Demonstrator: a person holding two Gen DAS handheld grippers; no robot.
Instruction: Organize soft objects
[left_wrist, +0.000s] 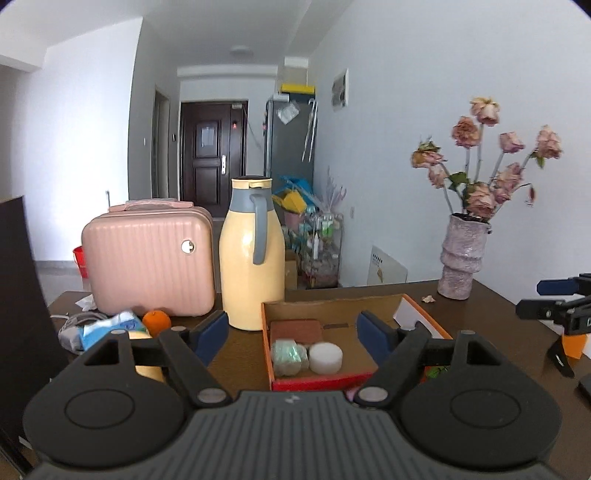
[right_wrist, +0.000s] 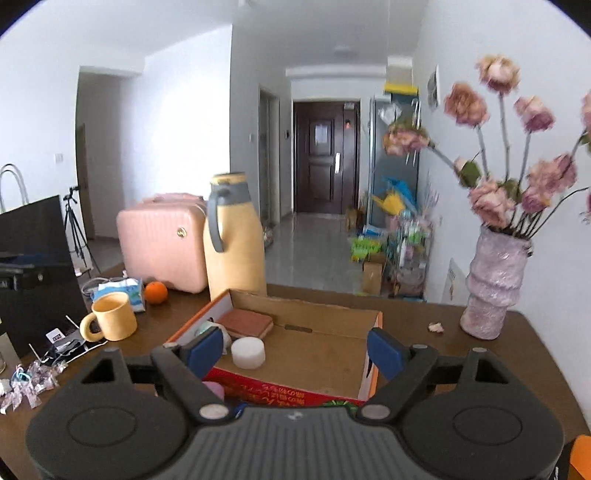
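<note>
While both our grippers hang above the table with nothing between their pads, the soft pieces sit together in the cardboard box (left_wrist: 424, 314): a brown sponge (left_wrist: 295, 329), a white foam puck (left_wrist: 325, 357) and a pale green wrapped bundle (left_wrist: 290, 357), crowded into its near left corner, likely to leave the floor free. Our left gripper (left_wrist: 291, 332) is spread wide and empty; our right gripper (right_wrist: 295, 350) likewise. Something pink (right_wrist: 214, 389) peeks just outside the box's front wall, perhaps unsorted.
</note>
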